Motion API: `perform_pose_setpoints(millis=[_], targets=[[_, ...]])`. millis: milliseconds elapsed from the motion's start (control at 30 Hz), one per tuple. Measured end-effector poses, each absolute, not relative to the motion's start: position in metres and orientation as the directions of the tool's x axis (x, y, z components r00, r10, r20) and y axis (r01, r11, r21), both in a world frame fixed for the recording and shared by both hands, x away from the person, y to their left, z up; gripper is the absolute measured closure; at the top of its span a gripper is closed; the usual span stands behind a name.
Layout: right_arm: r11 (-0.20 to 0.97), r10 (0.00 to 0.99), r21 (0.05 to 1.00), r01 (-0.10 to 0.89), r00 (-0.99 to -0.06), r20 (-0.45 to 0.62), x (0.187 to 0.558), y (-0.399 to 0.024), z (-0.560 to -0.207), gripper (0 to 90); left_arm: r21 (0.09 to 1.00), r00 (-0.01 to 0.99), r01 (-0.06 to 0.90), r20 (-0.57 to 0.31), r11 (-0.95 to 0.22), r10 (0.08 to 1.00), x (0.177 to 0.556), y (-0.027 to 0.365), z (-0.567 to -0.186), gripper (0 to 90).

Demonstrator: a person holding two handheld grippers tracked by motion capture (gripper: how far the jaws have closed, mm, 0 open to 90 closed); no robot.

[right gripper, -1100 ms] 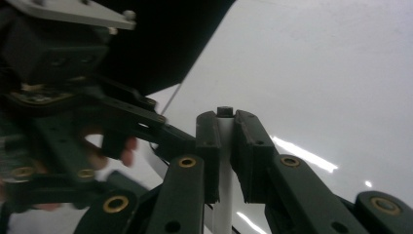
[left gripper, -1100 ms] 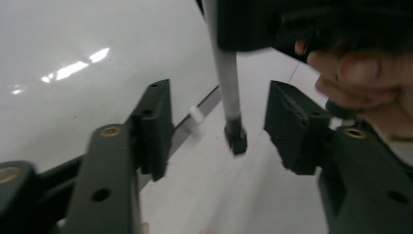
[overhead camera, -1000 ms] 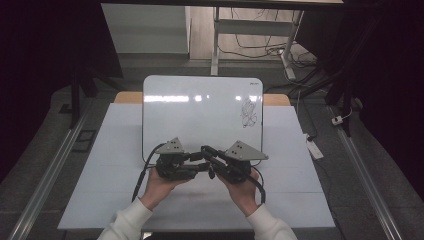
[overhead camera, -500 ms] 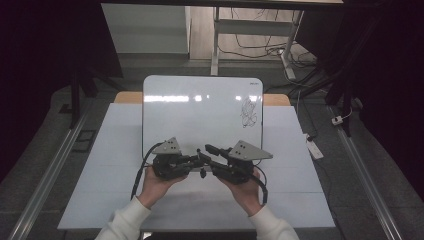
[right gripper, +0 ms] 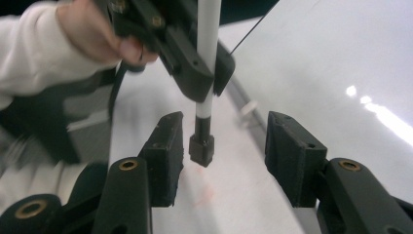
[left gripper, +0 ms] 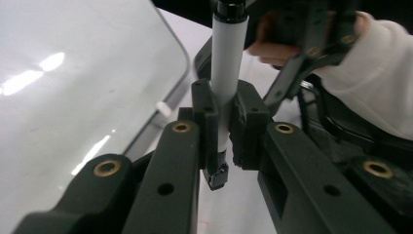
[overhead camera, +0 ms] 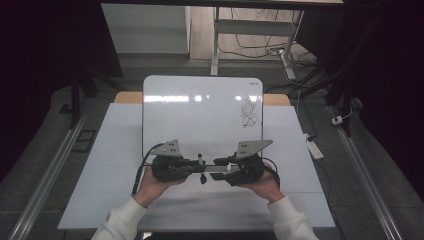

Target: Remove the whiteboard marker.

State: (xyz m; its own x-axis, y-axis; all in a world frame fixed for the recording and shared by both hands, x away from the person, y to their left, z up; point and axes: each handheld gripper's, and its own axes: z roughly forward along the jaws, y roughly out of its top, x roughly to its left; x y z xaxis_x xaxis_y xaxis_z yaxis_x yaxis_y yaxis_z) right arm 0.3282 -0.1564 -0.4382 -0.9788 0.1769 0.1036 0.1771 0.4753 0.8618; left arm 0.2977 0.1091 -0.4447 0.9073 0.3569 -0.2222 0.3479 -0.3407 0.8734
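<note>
A white marker (overhead camera: 201, 168) with black ends stands roughly upright just in front of the whiteboard's near edge. My left gripper (overhead camera: 199, 167) is shut on its barrel. In the left gripper view the marker (left gripper: 227, 63) is pinched between the pads, its black lower end poking out below. My right gripper (overhead camera: 218, 169) faces the left one from the right and is open. In the right gripper view the marker's black end (right gripper: 201, 146) hangs between my right gripper's (right gripper: 226, 141) spread pads, touching neither.
The whiteboard (overhead camera: 200, 115) lies on the pale table (overhead camera: 120, 165), with a black scribble (overhead camera: 248, 112) near its far right corner. A faint red smudge (right gripper: 204, 192) marks the table under the marker. A small white peg (right gripper: 249, 107) sits by the whiteboard's edge.
The two grippers, bunched together before, have drawn apart. The right gripper now stands back to the right with its jaws open, while the left gripper keeps the marker.
</note>
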Motion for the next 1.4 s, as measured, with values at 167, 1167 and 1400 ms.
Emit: perform_pose_setpoints(millis=[167, 1167, 1400], targets=[[0.550, 0.086, 0.821, 0.152, -0.988, 0.125, 0.328, -0.149, -0.446, 50.4, 0.865, 0.936, 0.320, -0.224, -0.388, 0.273, 0.295, 0.102, -0.444, 80.7], [0.642, -0.112, 0.766, 0.030, -0.985, 0.133, 0.311, -0.126, -0.458, 72.2, 0.855, 0.949, 0.315, -0.294, -0.413, 0.115, 0.299, 0.099, -0.447, 80.7], [0.640, -0.106, 0.768, 0.024, -0.987, 0.119, 0.311, -0.125, -0.459, 76.5, 0.862, 0.956, 0.291, -0.269, -0.416, 0.114, 0.297, 0.097, -0.447, 80.1]])
